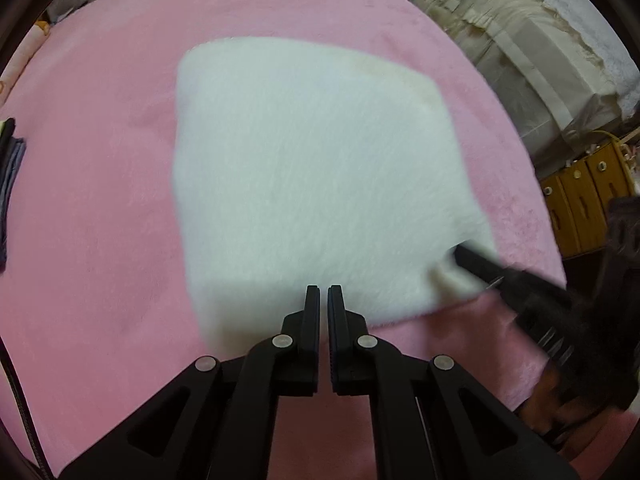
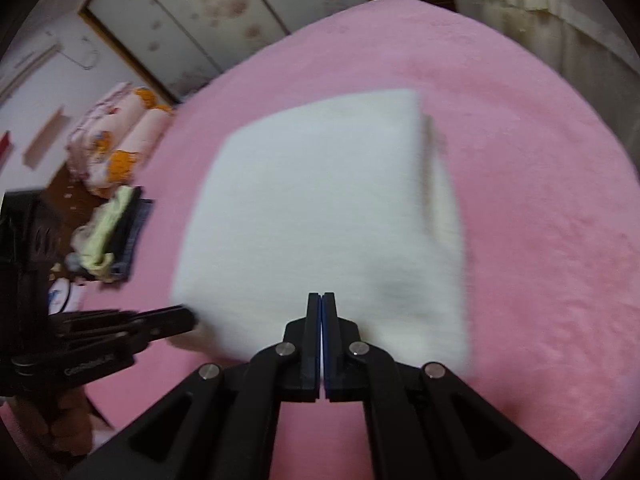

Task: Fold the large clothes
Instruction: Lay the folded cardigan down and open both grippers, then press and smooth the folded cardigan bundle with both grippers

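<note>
Folded white fluffy garment (image 1: 320,176): centre frame, lying on pink plush bed cover (image 1: 100,200). Left gripper (image 1: 324,294): narrow gap between jaws, over garment's near edge; whether it pinches fabric, cannot tell. Right gripper (image 2: 321,300): jaws pressed together at garment's near edge; hold on fabric unclear.

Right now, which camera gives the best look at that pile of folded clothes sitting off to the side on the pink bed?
The right wrist view: the pile of folded clothes shows its pale green and dark denim layers there, left of the white garment. The left wrist view catches only a dark sliver at its left edge.
</note>
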`<act>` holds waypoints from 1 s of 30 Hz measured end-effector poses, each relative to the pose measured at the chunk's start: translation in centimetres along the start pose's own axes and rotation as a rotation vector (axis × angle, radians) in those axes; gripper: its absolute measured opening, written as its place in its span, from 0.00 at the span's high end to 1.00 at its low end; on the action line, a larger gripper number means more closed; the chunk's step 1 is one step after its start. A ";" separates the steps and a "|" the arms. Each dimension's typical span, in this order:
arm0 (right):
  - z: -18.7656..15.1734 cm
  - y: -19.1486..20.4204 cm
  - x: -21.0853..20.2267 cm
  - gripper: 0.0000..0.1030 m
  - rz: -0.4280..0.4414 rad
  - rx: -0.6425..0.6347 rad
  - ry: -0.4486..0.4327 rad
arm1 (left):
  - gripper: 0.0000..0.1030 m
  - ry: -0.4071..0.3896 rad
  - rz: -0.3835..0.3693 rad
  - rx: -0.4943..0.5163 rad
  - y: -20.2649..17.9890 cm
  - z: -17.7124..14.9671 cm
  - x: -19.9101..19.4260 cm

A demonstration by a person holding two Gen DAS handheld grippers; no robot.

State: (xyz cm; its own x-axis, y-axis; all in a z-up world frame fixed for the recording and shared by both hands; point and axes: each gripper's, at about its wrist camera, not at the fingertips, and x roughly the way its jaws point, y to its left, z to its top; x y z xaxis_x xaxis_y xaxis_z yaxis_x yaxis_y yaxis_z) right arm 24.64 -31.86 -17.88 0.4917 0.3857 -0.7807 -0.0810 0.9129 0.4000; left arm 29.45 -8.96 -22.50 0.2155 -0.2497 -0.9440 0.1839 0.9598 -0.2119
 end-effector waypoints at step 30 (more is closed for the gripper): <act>13.9 -1.3 15.6 1.00 0.048 0.170 -0.056 | 0.99 -0.113 -0.120 -0.154 6.9 17.5 11.3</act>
State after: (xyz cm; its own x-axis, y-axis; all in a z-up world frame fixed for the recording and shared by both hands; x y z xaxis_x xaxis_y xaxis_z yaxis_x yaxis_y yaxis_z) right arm 44.48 -28.86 -23.88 0.5383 0.4159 -0.7330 0.0403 0.8561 0.5153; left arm 49.93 -7.37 -30.24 0.3082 -0.3679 -0.8773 0.0675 0.9283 -0.3656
